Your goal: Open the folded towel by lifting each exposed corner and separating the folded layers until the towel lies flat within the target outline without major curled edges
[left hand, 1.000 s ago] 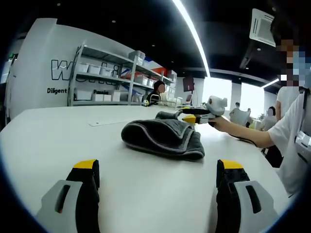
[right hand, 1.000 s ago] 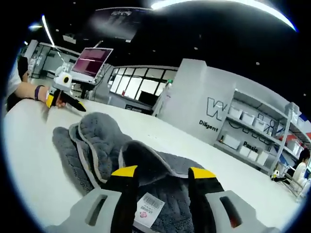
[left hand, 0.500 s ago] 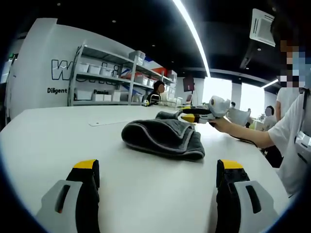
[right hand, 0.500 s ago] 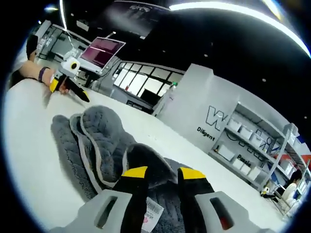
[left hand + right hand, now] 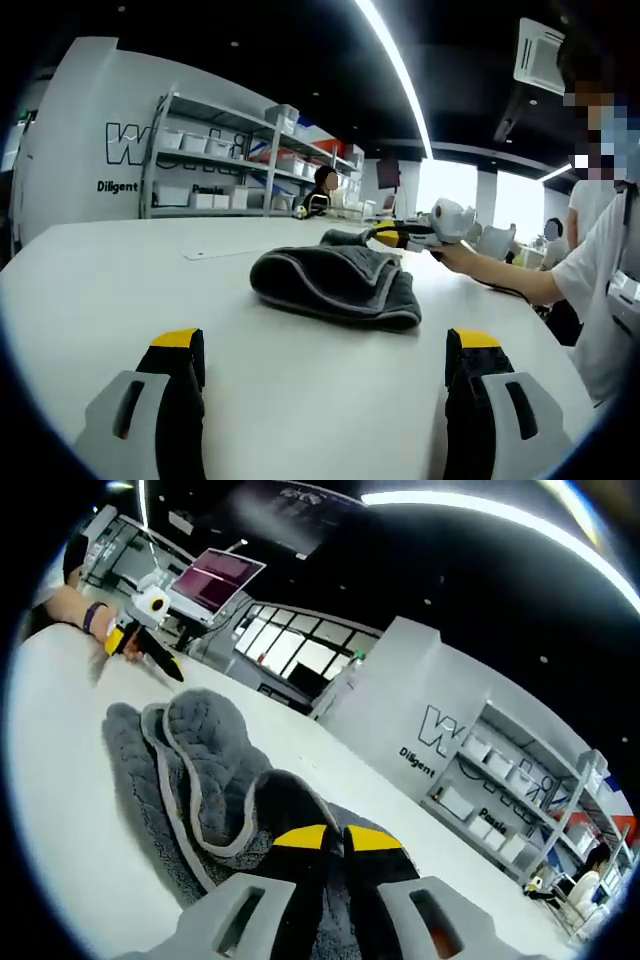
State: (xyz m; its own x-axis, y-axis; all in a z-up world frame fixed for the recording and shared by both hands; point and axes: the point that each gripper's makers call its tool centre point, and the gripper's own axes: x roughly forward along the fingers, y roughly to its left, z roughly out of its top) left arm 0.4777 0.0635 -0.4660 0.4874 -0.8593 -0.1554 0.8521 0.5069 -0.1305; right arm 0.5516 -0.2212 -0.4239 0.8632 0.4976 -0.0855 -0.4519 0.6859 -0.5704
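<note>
Two claws were in play over a grey towel (image 5: pixel 335 282) that lay bunched and folded on the white counter (image 5: pixel 150 280), its pale-edged layers heaped on one another. The right claw (image 5: pixel 334 838) had its yellow-tipped jaws drawn together on a raised fold at the towel's near end, with dark cloth humped up just ahead of the tips, so it appeared to be gripping the towel. In the left gripper view that same claw showed at the towel's far side, held in a person's hand (image 5: pixel 462 253). The left claw (image 5: pixel 325 350) sat low at the counter with its jaws spread wide and nothing between them, well apart from the towel. No target outline could be made out on the counter. The likely trouble from here was that the pinch had caught more than one layer, in which case a lift would drag the whole bundle rather than peel it open. With nothing pinning the far end, the towel could also slide across the smooth counter. Pale storage bins (image 5: pixel 200 140) stood on the shelving (image 5: pixel 160 150) against the wall; their contents could not be seen.
</note>
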